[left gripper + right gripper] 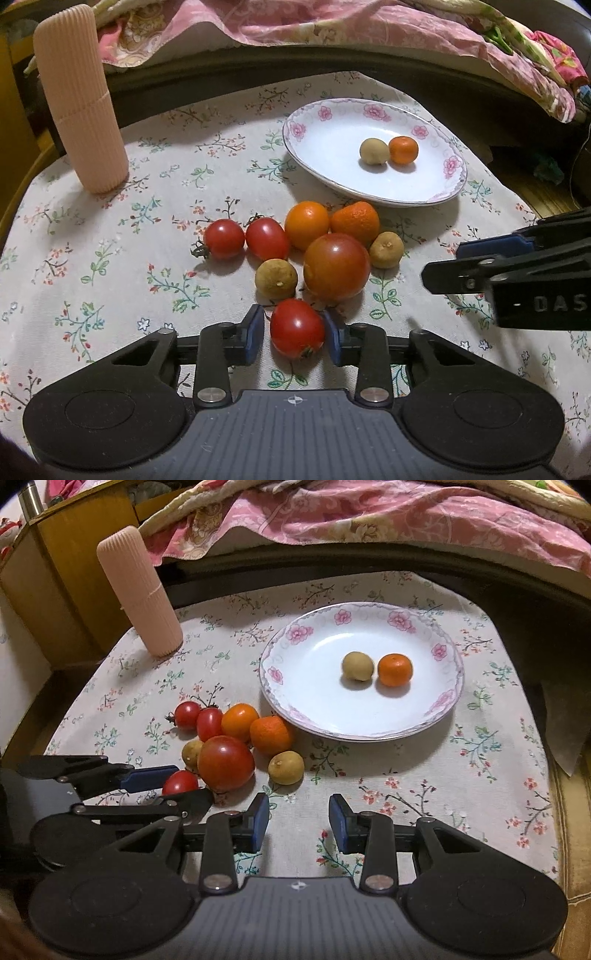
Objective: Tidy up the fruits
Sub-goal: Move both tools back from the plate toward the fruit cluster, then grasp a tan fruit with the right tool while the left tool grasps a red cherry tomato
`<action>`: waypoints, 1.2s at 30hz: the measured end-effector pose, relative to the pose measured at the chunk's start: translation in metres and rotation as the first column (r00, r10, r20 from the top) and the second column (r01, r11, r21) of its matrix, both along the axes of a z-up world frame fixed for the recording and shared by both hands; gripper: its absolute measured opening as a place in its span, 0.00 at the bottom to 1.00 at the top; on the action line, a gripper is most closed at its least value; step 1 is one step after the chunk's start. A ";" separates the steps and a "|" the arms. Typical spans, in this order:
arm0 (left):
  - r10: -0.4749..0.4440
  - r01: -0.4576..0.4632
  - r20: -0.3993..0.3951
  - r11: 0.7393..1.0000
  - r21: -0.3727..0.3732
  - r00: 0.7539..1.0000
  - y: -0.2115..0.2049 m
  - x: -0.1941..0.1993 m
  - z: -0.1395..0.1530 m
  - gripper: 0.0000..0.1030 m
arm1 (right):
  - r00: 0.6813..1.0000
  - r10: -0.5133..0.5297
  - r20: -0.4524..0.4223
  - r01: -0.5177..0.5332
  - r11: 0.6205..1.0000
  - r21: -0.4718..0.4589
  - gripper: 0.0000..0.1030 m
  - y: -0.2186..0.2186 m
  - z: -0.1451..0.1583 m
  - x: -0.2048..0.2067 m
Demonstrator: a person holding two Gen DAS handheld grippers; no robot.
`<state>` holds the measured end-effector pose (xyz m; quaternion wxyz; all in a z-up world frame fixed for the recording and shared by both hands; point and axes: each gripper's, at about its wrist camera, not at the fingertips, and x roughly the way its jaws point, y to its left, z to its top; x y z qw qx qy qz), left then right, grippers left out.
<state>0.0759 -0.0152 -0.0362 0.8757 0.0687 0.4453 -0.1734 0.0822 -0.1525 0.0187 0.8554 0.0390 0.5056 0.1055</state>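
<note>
A floral tablecloth (424, 775) covers the table, with a ribbed pink cylinder (138, 590) standing at the far left and a flower-rimmed plate (295, 672) holding a longan (357, 666) touching a small orange (395, 669). Near the plate lies a cluster of tomatoes, oranges and longans, and the left gripper (295, 330) has its blue pads either side of a small red tomato (297, 328) at the cluster's near edge; I cannot tell whether they clamp it. The right gripper (299, 821) hangs over bare cloth, fingers apart, holding nothing.
</note>
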 end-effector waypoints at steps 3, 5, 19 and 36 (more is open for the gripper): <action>-0.010 0.010 -0.006 1.000 -0.008 1.000 0.002 -0.002 0.002 0.37 | 1.000 0.018 0.001 -0.018 1.000 -0.007 0.37 0.003 -0.006 0.003; -0.011 0.011 -0.007 1.000 -0.007 1.000 0.004 -0.003 0.002 0.37 | 0.999 0.032 0.009 -0.032 0.999 -0.013 0.37 0.006 -0.008 0.005; -0.017 0.017 -0.017 1.000 -0.025 1.000 0.018 -0.007 0.001 0.39 | 0.994 0.089 0.064 -0.083 0.992 -0.091 0.37 0.023 -0.024 0.023; -0.057 0.057 -0.006 0.998 0.006 0.998 0.011 -0.020 0.006 0.36 | 0.995 0.100 0.022 -0.097 0.992 -0.086 0.28 0.019 -0.015 -0.003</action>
